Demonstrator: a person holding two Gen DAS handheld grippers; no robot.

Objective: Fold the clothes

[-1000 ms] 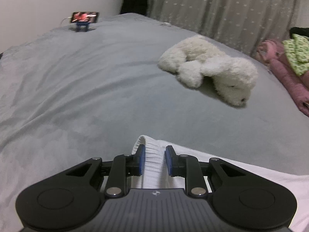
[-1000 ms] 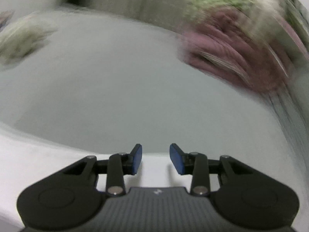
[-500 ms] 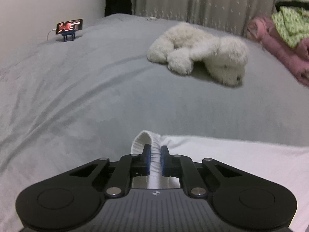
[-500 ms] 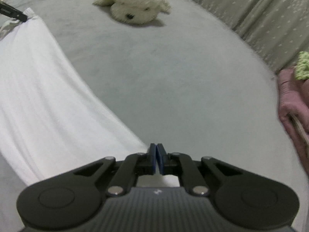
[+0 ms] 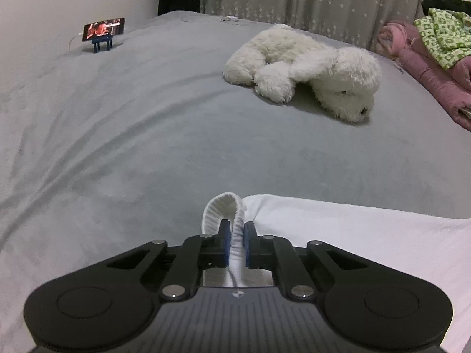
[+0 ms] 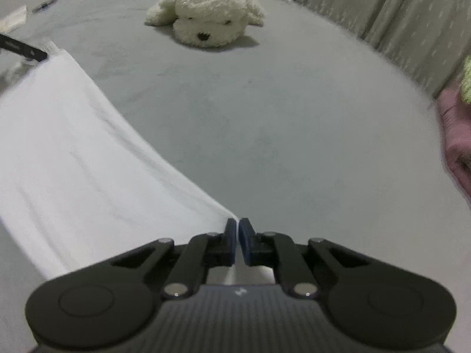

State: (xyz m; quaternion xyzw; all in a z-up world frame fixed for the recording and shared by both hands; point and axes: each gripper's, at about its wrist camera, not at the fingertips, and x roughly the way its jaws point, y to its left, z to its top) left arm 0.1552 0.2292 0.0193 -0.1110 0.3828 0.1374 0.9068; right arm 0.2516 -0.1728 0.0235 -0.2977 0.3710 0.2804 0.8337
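Left gripper (image 5: pixel 234 242) pinches ribbed cuff (image 5: pixel 221 209) of white garment (image 5: pixel 353 229). Right gripper (image 6: pixel 237 241) clamps opposite corner; cloth (image 6: pixel 88 158) stretched flat over bed (image 6: pixel 279 123), likely for folding.

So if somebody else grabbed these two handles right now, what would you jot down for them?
Left tool: shut on the ribbed band of the white garment.
Right tool: shut on another edge of the same garment, which stretches between the two over the grey bed.
Done: both grips taken.
Left: every fold; none shows yet.
Mind the plush dog lying further up the bed.
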